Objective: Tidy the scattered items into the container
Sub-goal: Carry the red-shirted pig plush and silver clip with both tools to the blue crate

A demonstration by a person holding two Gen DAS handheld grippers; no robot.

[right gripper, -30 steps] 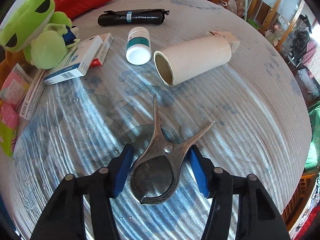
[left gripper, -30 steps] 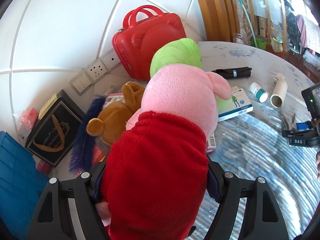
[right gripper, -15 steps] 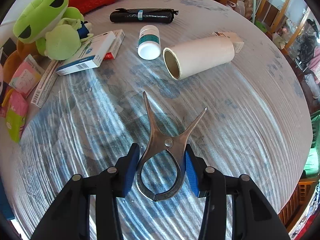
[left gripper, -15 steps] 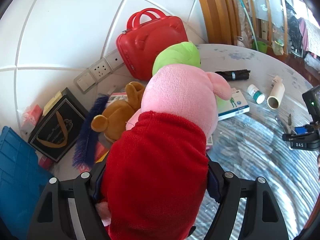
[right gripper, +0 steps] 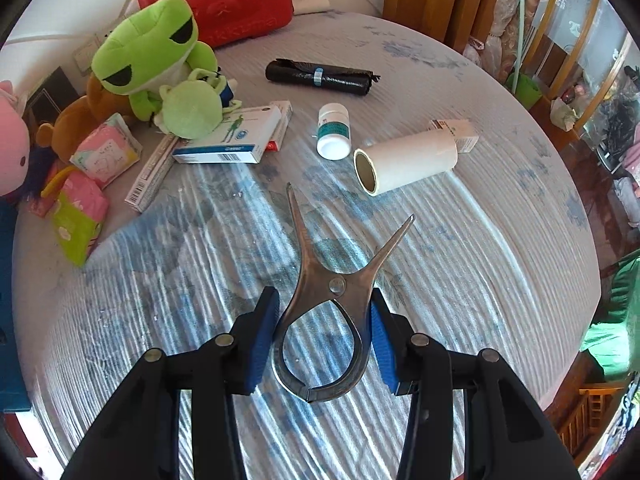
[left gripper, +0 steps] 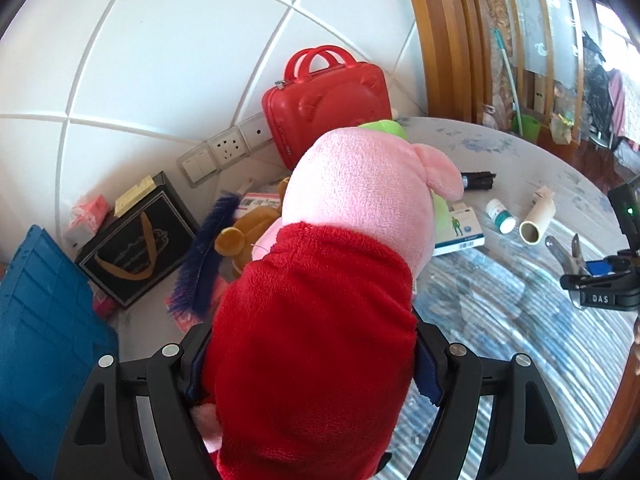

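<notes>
My left gripper (left gripper: 308, 368) is shut on a pink pig plush in a red top (left gripper: 320, 312) and holds it above the table, filling the left wrist view. A blue crate (left gripper: 40, 320) sits at the left edge. My right gripper (right gripper: 320, 340) is shut on a metal clamp (right gripper: 324, 304) and holds it just above the table; the clamp's handles point away. The right gripper and clamp also show in the left wrist view (left gripper: 600, 280). A green frog plush (right gripper: 156, 64), a brown bear plush (right gripper: 76, 124) and boxes lie at the far left.
A red case (left gripper: 332, 100) stands against the tiled wall. A black bag (left gripper: 136, 248) and a blue brush (left gripper: 204, 256) lie near the crate. A paper roll (right gripper: 404, 164), white bottle (right gripper: 334, 132), black roll (right gripper: 320, 76), medicine box (right gripper: 232, 140) and pink packets (right gripper: 104, 152) lie on the table (right gripper: 480, 260).
The left gripper has lifted the pig plush up and back, bringing more of the blue crate into view. The right gripper has shut on the clamp and raised it off the table.
</notes>
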